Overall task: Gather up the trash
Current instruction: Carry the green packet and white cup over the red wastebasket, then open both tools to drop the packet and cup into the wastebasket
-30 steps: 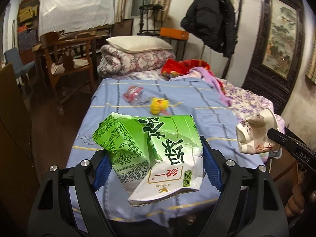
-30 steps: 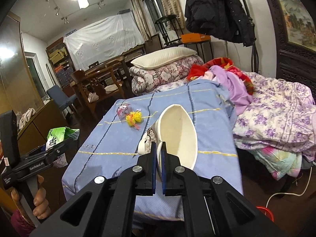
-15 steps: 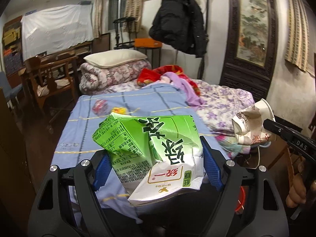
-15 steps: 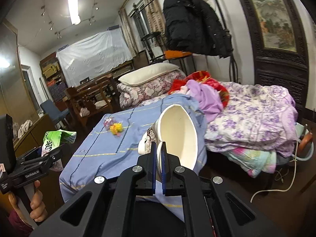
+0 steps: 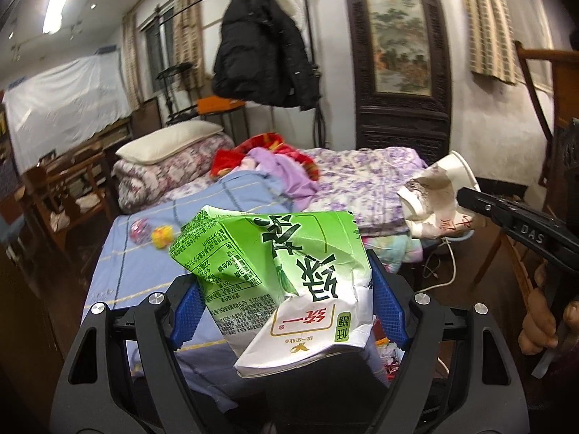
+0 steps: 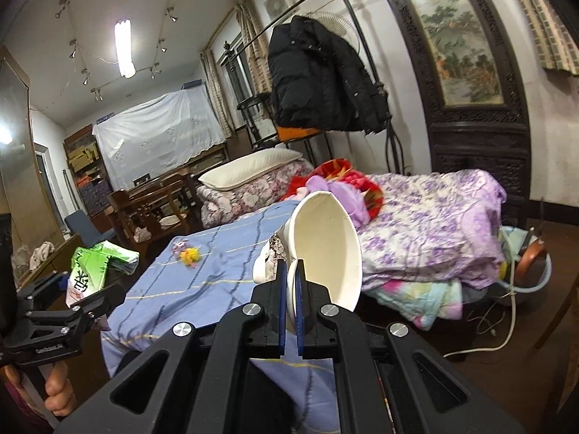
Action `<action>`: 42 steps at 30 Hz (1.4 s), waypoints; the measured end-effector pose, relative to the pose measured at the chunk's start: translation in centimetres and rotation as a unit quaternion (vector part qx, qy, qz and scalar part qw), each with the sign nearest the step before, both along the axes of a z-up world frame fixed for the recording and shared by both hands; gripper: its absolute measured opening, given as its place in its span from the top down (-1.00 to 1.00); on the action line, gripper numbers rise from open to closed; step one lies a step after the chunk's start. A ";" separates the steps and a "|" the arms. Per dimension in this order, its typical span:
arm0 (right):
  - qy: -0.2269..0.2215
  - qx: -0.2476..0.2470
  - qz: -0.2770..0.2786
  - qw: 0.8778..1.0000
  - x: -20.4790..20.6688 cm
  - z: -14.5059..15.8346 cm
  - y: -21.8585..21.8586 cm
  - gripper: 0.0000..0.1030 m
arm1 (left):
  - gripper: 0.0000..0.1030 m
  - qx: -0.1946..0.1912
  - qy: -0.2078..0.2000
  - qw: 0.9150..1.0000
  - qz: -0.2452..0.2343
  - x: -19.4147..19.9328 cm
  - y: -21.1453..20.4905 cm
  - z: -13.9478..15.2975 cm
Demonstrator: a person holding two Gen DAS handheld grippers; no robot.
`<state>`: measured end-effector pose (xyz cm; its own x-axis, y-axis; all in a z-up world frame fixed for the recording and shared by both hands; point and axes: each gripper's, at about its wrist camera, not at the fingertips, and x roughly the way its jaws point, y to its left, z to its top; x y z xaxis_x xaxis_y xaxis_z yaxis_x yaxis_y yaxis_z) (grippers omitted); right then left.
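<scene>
Both grippers swung right, away from bed [image 5: 144, 253]. Our left gripper [image 5: 286, 307] squeezes green carton [image 5: 289, 271]; right gripper [image 6: 289, 285] pinches paper cup [image 6: 325, 246]. Yellow wrapper [image 5: 161, 235], pink wrapper [image 5: 139, 230] left on bed.

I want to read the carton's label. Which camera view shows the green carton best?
The left wrist view: the green carton fills the frame between the left gripper fingers, its print upside down yet sharp. The right wrist view shows it only small and side-on at the left edge.
</scene>
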<state>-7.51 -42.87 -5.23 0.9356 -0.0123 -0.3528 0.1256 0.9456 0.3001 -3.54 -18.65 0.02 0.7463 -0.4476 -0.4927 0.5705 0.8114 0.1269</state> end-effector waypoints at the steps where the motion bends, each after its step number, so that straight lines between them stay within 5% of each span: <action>1: 0.002 -0.001 -0.005 1.000 -0.3 -0.2 -0.4 0.91 | -0.50 0.003 -0.002 1.000 -0.007 -0.3 -0.6 0.0; 11: 0.085 0.020 -0.038 0.995 0.9 -5.6 -4.0 0.91 | -0.50 0.023 0.026 0.998 -0.059 0.9 -5.6 -2.7; 18: 0.203 0.064 -0.054 0.976 4.1 -14.0 -7.1 0.84 | -0.50 0.040 0.078 0.993 -0.083 3.2 -8.3 -6.5; 21: 0.242 0.117 -0.065 0.961 4.8 -17.5 -8.8 0.25 | -0.50 0.046 0.101 0.989 -0.096 4.0 -9.6 -7.9; 23: 0.226 0.146 -0.080 0.960 3.7 -18.0 -9.9 0.25 | -0.50 0.052 0.112 0.987 -0.106 4.4 -10.6 -8.6; 32: 0.157 0.128 -0.131 0.970 0.5 -14.6 -12.4 0.07 | -0.51 0.086 0.152 0.971 -0.161 5.0 -16.9 -11.4; 38: 0.157 0.153 -0.139 0.966 -0.4 -15.3 -14.5 0.05 | -0.59 0.125 0.174 0.957 -0.194 4.3 -21.1 -13.6; 42: 0.161 0.158 -0.137 0.964 -0.6 -15.8 -14.7 0.05 | -0.77 0.125 0.170 0.957 -0.197 4.1 -21.7 -13.7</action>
